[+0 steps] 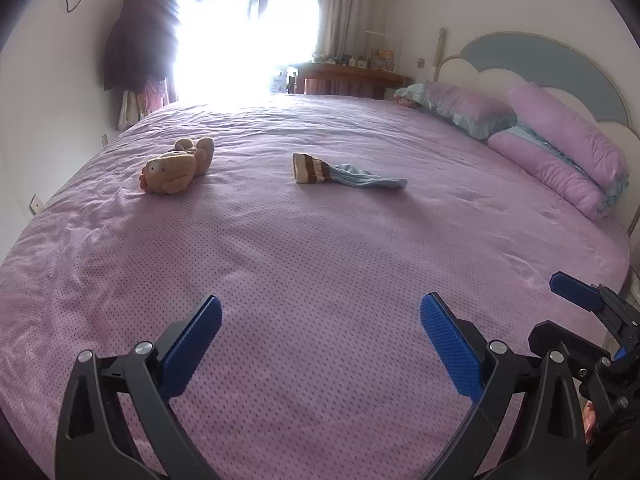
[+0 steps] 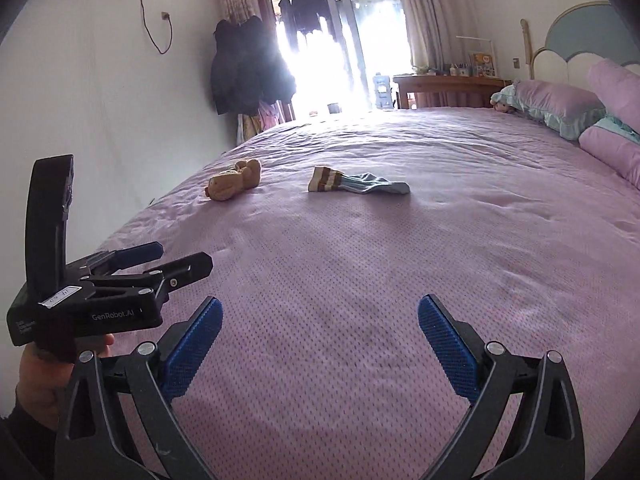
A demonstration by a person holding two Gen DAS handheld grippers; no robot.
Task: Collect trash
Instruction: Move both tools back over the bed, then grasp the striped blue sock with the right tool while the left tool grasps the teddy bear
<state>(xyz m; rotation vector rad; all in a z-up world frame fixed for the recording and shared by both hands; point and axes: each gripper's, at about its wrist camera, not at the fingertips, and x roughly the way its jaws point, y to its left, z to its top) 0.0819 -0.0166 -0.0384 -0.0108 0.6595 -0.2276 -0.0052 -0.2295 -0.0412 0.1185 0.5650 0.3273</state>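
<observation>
Both grippers hover low over the near edge of the bed (image 1: 320, 248), side by side. The left gripper (image 1: 320, 320) has its jaws spread wide with nothing between them; so does the right gripper (image 2: 320, 320). Well ahead on the pink cover lies a sock (image 1: 344, 174) (brown-striped cuff, blue foot), flat and untouched, with a plush toy (image 1: 176, 166) near it, to its left

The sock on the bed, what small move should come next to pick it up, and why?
Probably reach the right hand-held gripper forward toward the sock: both it and the left hand-held gripper are open and empty, and the sock lies well ahead on the bedspread, beside the plush toy.
</observation>
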